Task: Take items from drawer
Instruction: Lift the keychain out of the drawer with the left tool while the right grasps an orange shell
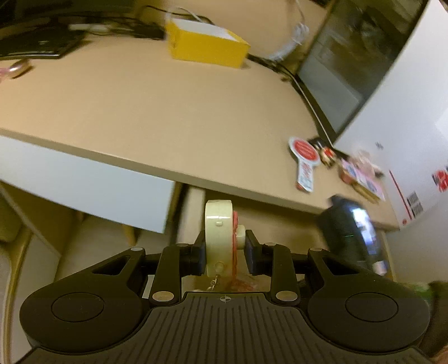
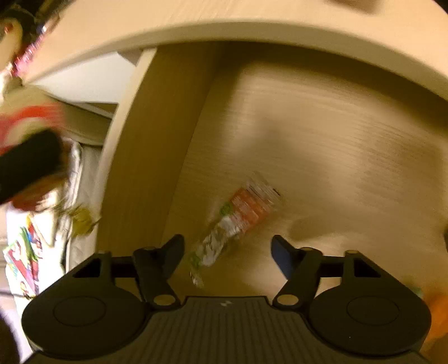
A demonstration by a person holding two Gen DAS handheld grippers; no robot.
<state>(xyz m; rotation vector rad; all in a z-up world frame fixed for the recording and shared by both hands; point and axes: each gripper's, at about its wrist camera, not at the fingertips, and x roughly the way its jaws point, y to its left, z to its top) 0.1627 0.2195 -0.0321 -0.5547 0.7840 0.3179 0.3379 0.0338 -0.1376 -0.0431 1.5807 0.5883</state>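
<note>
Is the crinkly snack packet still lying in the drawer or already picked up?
Still in the drawer: the packet lies flat on the drawer floor, ahead of the right gripper, whose fingers are not touching it.

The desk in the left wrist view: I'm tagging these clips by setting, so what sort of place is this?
Probably a home or small office desk. The desk carries a dark monitor, tangled cables and a yellow box, and an open wooden drawer sits beneath it.

On the surface [image 1: 140,106] a box [image 1: 205,42] sits far, with cards [image 1: 305,162] near its right edge. A packet [image 2: 238,218] lies in the drawer [image 2: 336,140] under that surface.
</note>
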